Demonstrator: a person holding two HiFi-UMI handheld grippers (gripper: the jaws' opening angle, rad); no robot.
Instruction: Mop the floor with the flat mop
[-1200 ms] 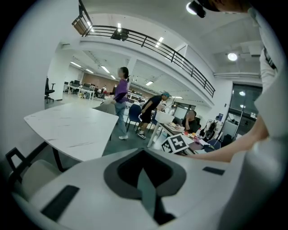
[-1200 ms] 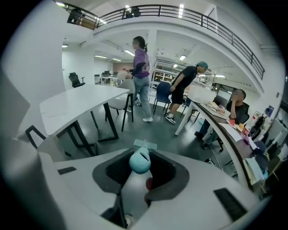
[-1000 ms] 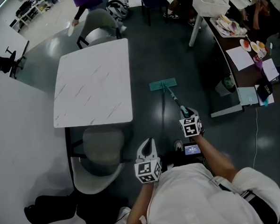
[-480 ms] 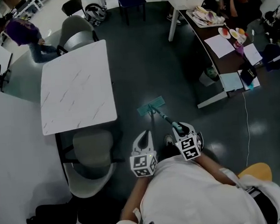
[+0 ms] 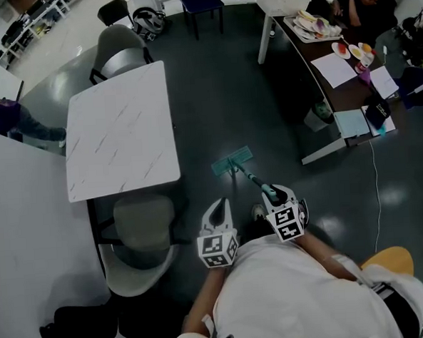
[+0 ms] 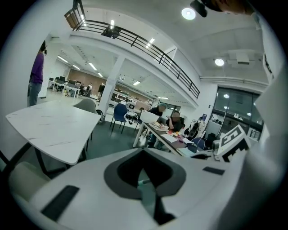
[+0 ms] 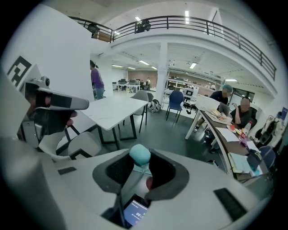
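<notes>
The flat mop has a teal head (image 5: 232, 161) lying on the dark floor (image 5: 221, 93), a little right of the white table's near corner. Its thin handle (image 5: 251, 178) slopes back to my right gripper (image 5: 274, 194), which is shut on it. In the right gripper view the handle's rounded teal end (image 7: 140, 155) sticks up between the dark pads of the right gripper (image 7: 140, 168). My left gripper (image 5: 220, 207) hangs beside it on the left, apart from the mop, shut with nothing in it; in its own view the left gripper (image 6: 143, 173) points over the table towards the desks.
A white marble table (image 5: 120, 134) stands at the left, with a grey chair (image 5: 140, 226) tucked under its near edge and another (image 5: 122, 59) at the far side. A long desk (image 5: 348, 70) with papers, a bin (image 5: 317, 115) and a floor cable (image 5: 376, 190) lie right. A black bag (image 5: 71, 327) sits bottom left.
Over the second the mop head was drawn back towards me and to the left, then nearly stopped. The person in purple moved left beyond the table. Both grippers keep their grip states.
</notes>
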